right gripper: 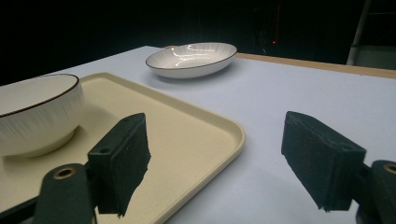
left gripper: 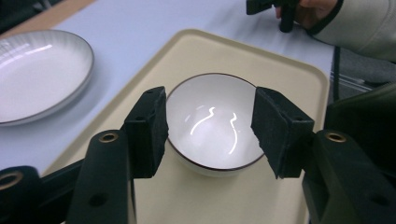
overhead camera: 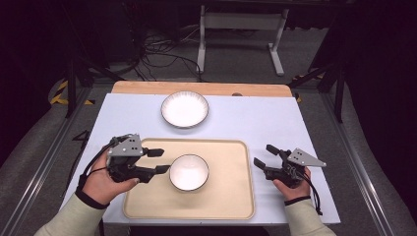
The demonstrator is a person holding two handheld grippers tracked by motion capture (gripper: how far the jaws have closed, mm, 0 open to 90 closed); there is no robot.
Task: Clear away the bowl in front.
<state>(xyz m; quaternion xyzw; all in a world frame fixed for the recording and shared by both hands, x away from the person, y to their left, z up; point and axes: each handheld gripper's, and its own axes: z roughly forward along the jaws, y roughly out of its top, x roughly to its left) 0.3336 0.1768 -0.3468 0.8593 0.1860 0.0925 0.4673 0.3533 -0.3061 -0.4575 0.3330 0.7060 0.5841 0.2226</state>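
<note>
Nearest the person, at the six o'clock edge of the desk [overhead camera: 314, 206], two pale sleeves reach in, each hand holding a hand-held gripper. On the left, the left hand-held gripper [overhead camera: 158, 161] has its jaws spread apart, one over the tray rim and one just short of the white bowl [overhead camera: 189, 172]; in the left gripper view the pads frame the bowl [left gripper: 212, 123] on either side without pressing on it. That bowl, thin dark line round its rim and ribbed outside, sits on the beige tray [overhead camera: 231, 196], a little to nine o'clock of the tray's middle. Nothing lies between the jaws and the bowl.

At three o'clock of the tray, the right hand-held gripper [overhead camera: 264, 156] hovers over the bare desk just beside the tray's edge, jaws wide and holding nothing; its own view looks across the tray corner [right gripper: 224, 135] toward the bowl [right gripper: 37, 114].

Farther out, toward twelve o'clock, a shallow white plate [overhead camera: 185, 109] rests on the pale blue surface, well apart from the tray. Beyond it runs a strip of bare wood [overhead camera: 147, 88] at the desk's far edge, then grey floor with loose black cables [overhead camera: 157, 54] and a white stand's legs [overhead camera: 241, 29].
</note>
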